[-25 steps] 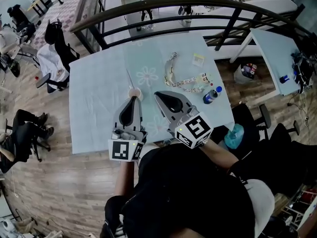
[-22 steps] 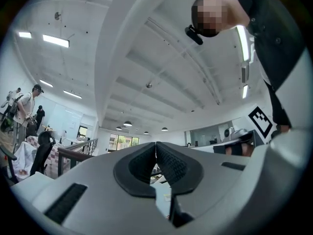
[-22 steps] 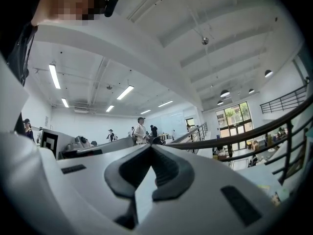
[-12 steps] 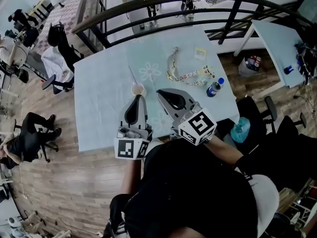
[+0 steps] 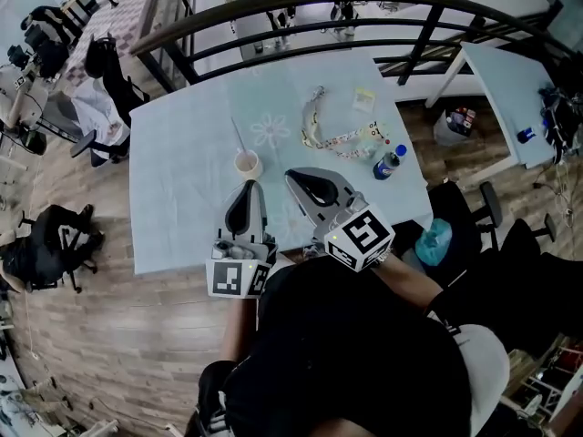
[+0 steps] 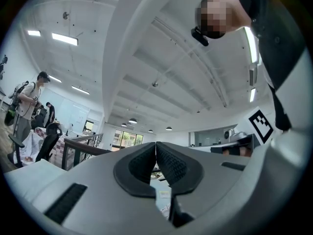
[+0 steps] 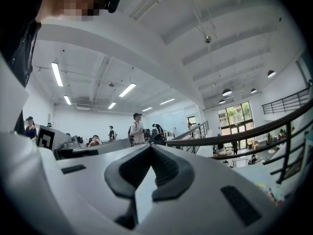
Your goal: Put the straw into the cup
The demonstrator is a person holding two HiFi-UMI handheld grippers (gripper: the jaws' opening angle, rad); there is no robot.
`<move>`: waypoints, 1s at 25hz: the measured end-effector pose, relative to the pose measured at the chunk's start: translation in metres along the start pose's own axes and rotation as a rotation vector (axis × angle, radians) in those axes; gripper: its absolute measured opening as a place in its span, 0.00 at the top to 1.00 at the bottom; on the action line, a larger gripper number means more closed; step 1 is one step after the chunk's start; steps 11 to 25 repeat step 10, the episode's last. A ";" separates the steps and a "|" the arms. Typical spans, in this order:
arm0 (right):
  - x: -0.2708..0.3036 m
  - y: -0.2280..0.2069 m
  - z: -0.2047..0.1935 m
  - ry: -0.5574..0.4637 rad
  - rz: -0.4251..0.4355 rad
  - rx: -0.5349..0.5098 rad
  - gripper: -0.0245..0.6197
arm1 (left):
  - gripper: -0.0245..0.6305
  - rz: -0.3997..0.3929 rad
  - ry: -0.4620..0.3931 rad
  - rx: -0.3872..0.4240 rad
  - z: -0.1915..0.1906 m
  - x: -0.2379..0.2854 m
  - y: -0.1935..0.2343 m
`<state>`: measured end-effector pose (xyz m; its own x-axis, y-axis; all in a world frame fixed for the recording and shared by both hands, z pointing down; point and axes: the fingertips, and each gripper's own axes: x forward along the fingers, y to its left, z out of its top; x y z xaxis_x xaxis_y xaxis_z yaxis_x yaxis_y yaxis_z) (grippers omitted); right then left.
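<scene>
In the head view a small paper cup (image 5: 248, 163) stands upright on the pale blue table (image 5: 178, 198). A thin white straw (image 5: 237, 135) lies flat just behind it. My left gripper (image 5: 248, 188) hovers just short of the cup on its near side, shut and empty. My right gripper (image 5: 291, 175) is level with it, to the cup's right, also shut with nothing in it. In the left gripper view the left gripper (image 6: 156, 144) has its pads pressed together. The right gripper view shows the right gripper (image 7: 150, 146) closed the same way. Neither view shows the cup or the straw.
A patterned lanyard (image 5: 339, 140), a small card (image 5: 364, 104) and a blue-capped bottle (image 5: 386, 166) lie on the table's right part. A dark railing (image 5: 301, 12) runs behind the table. A second table (image 5: 506, 80) stands at right, office chairs (image 5: 100, 80) at left.
Both grippers have drawn back a little from the cup toward the table's near edge. Their jaws have stayed shut. The cup and straw have not moved.
</scene>
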<state>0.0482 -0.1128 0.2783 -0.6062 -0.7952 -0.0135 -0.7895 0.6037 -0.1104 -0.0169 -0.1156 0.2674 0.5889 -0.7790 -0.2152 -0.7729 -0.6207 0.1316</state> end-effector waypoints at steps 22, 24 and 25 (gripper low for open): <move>0.004 -0.001 -0.016 0.037 -0.004 0.028 0.95 | 0.94 0.028 0.013 -0.003 -0.005 -0.007 0.007; 0.004 -0.001 -0.016 0.037 -0.004 0.028 0.95 | 0.94 0.028 0.013 -0.003 -0.005 -0.007 0.007; 0.004 -0.001 -0.016 0.037 -0.004 0.028 0.95 | 0.94 0.028 0.013 -0.003 -0.005 -0.007 0.007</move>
